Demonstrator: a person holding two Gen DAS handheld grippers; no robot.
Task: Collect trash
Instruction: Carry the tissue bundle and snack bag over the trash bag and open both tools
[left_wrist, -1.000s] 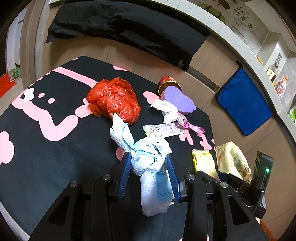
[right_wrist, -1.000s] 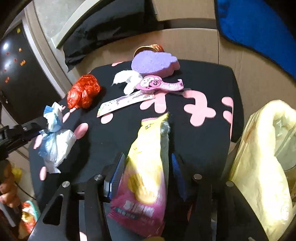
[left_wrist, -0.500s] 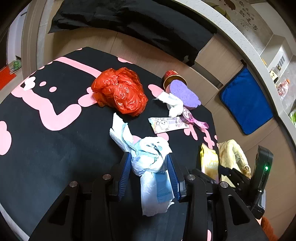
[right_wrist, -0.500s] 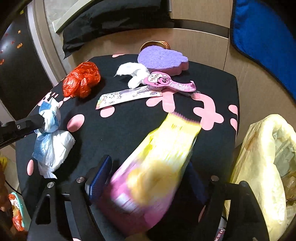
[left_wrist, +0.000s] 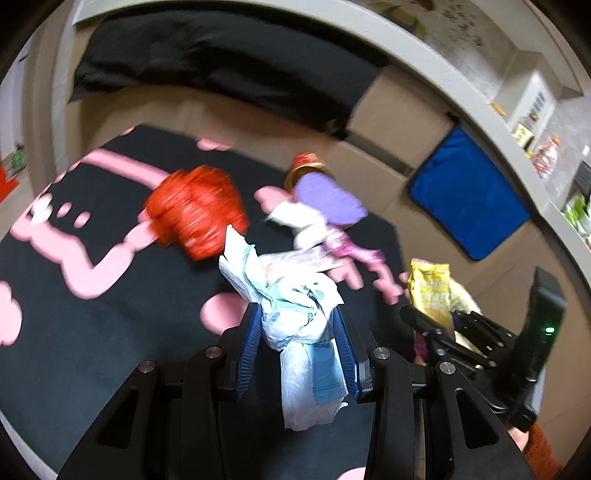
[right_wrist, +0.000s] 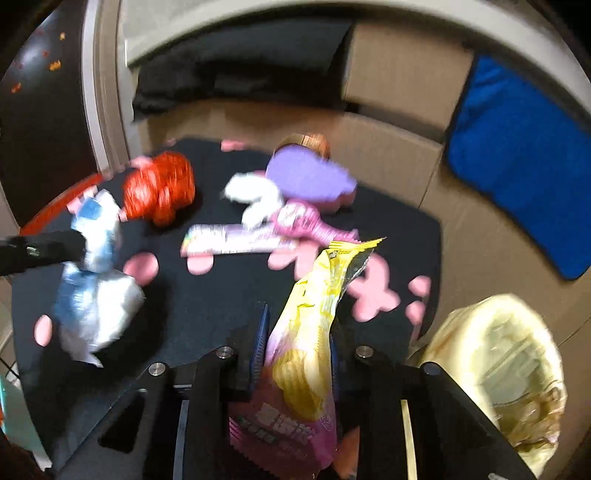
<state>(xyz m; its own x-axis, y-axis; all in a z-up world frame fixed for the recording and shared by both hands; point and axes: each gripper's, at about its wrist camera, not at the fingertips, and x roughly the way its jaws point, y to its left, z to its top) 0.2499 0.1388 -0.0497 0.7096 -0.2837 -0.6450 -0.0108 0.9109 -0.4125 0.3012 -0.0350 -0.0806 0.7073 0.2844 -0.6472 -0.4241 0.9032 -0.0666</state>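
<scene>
L gripper (left_wrist: 297, 325) fingers clamp crumpled blue-white plastic (left_wrist: 295, 310) above table (left_wrist: 110, 314). R gripper (right_wrist: 297, 343) pinches yellow chip bag (right_wrist: 310, 332), beside yellow trash bag (right_wrist: 495, 373) w/ unclear contents.

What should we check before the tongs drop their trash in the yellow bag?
1. Left tongs squeezing the blue-white wad: ok.
2. Right tongs squeezing the chip packet: ok.
3. Yellow trash bag mouth open: ok, it gapes beside the table.
4. Packet above the bag: not ok, it sits left of the bag.
5. Wad above the bag: not ok, it hangs over the table's far side.
6. Room left inside the bag: cannot tell, too blurry.
</scene>
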